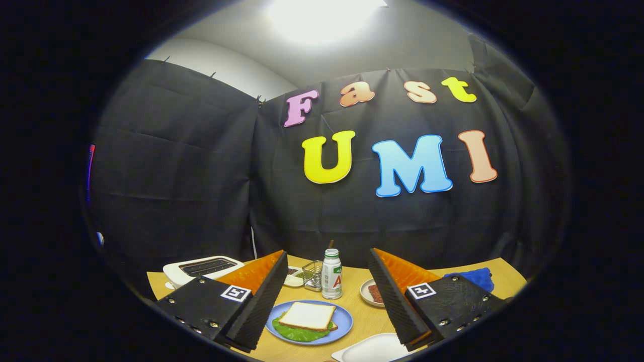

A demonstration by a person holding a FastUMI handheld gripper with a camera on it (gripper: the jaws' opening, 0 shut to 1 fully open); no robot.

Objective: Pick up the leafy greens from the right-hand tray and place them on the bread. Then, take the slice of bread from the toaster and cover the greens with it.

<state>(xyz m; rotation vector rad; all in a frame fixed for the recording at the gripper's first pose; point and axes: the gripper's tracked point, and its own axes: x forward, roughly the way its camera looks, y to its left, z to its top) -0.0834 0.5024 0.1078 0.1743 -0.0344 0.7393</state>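
Between spread, empty jaws: bread slice (307, 315) covering greens (297, 333) on plate (343, 322)

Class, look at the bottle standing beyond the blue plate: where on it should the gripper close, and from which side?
Probably the bottle's straight body, below the cap. It stands upright, so come level from the plate side, since a glass container crowds one flank. The gripper is open, holding nothing.

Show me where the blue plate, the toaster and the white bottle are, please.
blue plate (344, 315): gripper view, bare rim right of the sandwich, between the open tongs (327, 287).
toaster (201, 267): gripper view, top with slots, beyond the left finger.
white bottle (331, 276): gripper view, middle of its body.
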